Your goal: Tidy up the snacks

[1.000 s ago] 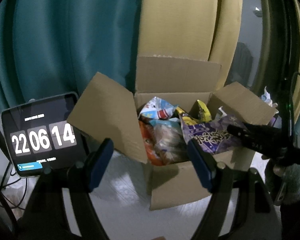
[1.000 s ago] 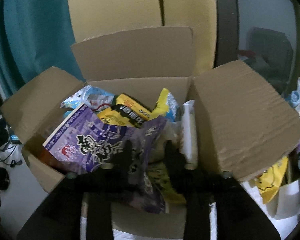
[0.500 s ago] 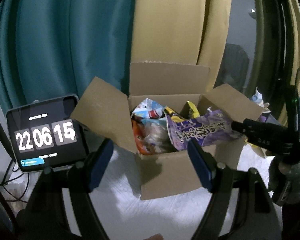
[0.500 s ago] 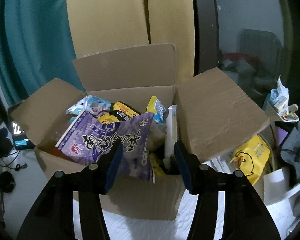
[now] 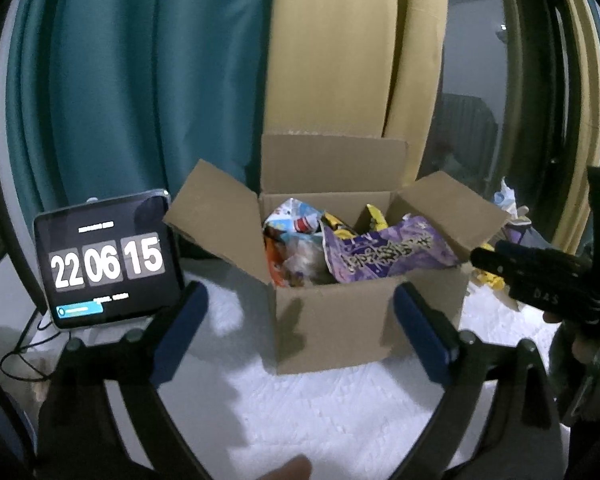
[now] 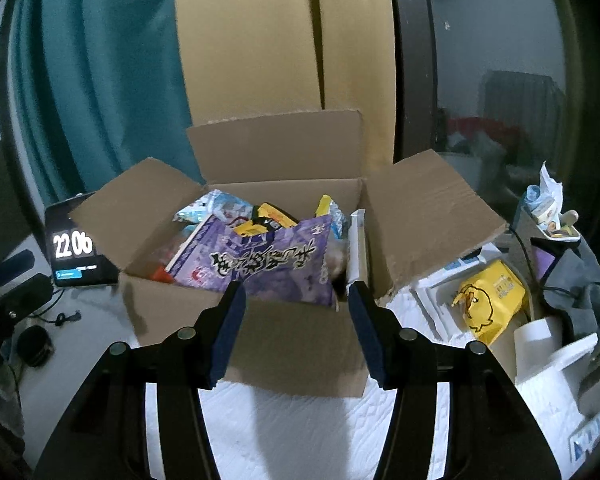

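Beyond both empty claws, left (image 5: 300, 304) opening, right (image 6: 296, 300) apart, sits the snack box (image 6: 300, 344).

My left gripper (image 5: 300, 320) hangs at the bottom of its frame, jaws opening with nothing between them. Beyond, at centre, the open brown cardboard box (image 5: 332, 324) stands on the white textured tabletop (image 5: 320, 412). The purple crinkled snack bag (image 5: 384, 252) lies on top of the other packets inside — toward the box's right half. The black tablet clock (image 5: 108, 260) stands left of the box. My right gripper (image 6: 296, 328) sits low centre in its view, before the box, empty. A yellow duck-printed packet (image 6: 488, 300) lies right of the box.
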`<action>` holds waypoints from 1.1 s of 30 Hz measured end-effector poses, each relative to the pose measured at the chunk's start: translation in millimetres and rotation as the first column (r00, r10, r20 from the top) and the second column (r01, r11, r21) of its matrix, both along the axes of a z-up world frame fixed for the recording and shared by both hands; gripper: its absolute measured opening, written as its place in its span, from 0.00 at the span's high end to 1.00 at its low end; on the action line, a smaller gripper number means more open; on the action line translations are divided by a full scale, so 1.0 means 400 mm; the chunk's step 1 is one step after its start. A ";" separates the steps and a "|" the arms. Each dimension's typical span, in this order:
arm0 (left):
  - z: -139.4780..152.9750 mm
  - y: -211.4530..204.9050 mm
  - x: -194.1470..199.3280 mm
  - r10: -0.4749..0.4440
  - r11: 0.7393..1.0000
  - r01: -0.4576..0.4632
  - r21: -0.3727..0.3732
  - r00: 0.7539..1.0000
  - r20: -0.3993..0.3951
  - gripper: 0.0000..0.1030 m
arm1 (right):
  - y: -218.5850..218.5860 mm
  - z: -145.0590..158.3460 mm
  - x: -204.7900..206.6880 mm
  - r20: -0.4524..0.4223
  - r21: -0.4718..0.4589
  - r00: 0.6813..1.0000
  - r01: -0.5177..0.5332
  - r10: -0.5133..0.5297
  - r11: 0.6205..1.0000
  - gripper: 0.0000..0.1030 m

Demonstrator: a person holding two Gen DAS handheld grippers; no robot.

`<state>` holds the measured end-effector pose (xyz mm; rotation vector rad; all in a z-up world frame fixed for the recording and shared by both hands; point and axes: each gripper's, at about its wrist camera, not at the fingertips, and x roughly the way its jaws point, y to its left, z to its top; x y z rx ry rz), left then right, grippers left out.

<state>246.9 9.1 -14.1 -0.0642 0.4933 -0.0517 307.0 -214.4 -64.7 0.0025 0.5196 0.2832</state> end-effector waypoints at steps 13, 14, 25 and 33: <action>0.010 -0.031 -0.134 0.007 1.000 -0.008 0.014 0.999 0.041 0.08 | 0.018 0.011 -0.180 0.048 -0.011 0.999 -0.020 0.020 1.000 0.45; 0.013 -0.032 -0.147 0.009 1.000 -0.010 0.015 0.999 0.050 0.08 | 0.019 0.013 -0.193 0.053 -0.010 0.998 -0.021 0.021 1.000 0.45; 0.058 -0.034 -0.283 0.024 1.000 -0.026 0.011 0.989 0.149 0.08 | 0.038 0.061 -0.348 0.136 -0.009 0.990 -0.036 0.037 0.999 0.44; 0.090 -0.030 -0.355 0.049 0.999 -0.051 0.008 0.984 0.173 0.08 | 0.047 0.105 -0.456 0.214 -0.002 0.975 -0.054 0.053 0.999 0.28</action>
